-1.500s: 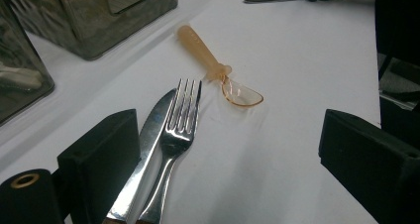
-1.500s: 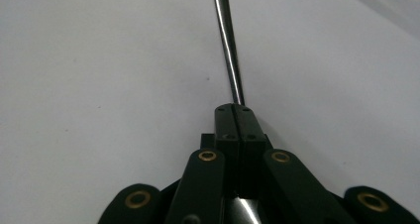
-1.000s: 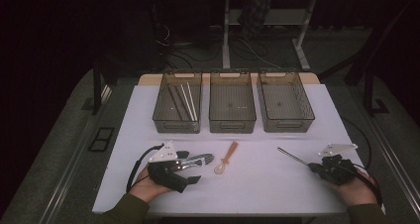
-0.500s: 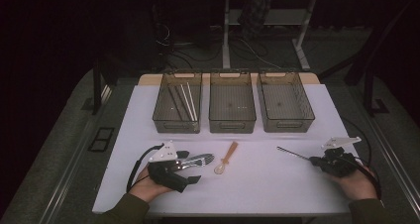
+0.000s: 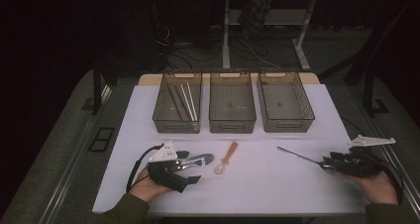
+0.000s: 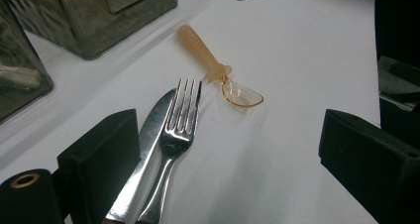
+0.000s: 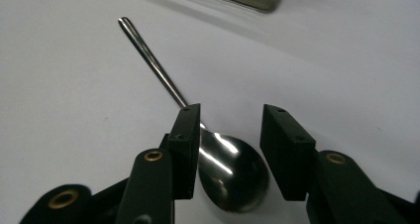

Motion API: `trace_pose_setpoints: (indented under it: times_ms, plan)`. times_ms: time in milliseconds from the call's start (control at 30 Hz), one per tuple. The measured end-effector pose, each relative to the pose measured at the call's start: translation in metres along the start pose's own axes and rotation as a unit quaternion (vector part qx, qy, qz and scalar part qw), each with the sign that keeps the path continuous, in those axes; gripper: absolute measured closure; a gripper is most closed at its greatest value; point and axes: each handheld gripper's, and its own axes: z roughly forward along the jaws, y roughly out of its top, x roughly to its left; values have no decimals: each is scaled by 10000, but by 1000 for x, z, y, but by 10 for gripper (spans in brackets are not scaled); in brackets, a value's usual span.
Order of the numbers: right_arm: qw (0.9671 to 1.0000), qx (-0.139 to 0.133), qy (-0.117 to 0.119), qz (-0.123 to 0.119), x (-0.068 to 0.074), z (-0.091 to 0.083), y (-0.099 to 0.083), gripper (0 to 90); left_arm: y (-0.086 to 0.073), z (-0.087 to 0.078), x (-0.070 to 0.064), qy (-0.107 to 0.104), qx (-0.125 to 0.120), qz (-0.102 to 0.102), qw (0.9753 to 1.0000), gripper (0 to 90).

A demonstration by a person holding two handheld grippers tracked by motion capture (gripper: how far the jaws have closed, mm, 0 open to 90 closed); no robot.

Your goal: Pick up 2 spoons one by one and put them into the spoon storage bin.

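1. The left gripper [image 5: 190, 168] sits at the lower left of the high view, its jaws spread wide and flat on the white table [image 5: 267, 184].
2. In the left gripper view a fork [image 6: 177, 135] and a knife [image 6: 148, 154] lie side by side, touching, close to the left jaw at the bottom left; nothing is clamped, and the right jaw stands well apart at the lower right.
3. Just past the fork tines lies an orange plastic spoon [image 6: 218, 68], handle toward the top of the frame and clear bowl toward the gripper, apart from the fork.
4. In the high view that plastic spoon [image 5: 227, 157] lies near the centre of the frame, between the two grippers and just right of the fork [image 5: 195, 160].
5. The right gripper [image 5: 327, 163] rests at the lower right of the high view, held in a hand [image 5: 376, 184].
6. In the right gripper view its jaws are partly open, standing on either side of the bowl of a metal spoon [image 7: 233, 172]; the left jaw looks to touch the neck, and a gap shows at the right jaw.
7. The metal spoon's thin handle runs to the upper left of that view.
8. Three dark trays [image 5: 232, 126] stand in a row across the upper middle of the high view, well apart from both grippers.
9. The left tray [image 5: 177, 126] holds pale sticks [image 5: 187, 101].
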Motion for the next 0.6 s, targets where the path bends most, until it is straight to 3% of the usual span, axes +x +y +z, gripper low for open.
trace_pose_setpoints:
  times_ms: [100,267,467,600]
  plan:
    - [9999,-21,-59,102,-6,-5,-5,554,0,0,0,0,8,-6,10000,77]
    - [9995,159,129,243,-10,-1,-17,514,0,0,0,-3,7,-5,10000,77]
    - [9992,311,175,191,-8,6,-19,533,0,0,0,-6,19,6,10000,77]
    - [9990,266,253,248,-10,6,-21,549,0,0,0,-4,13,9,10000,77]
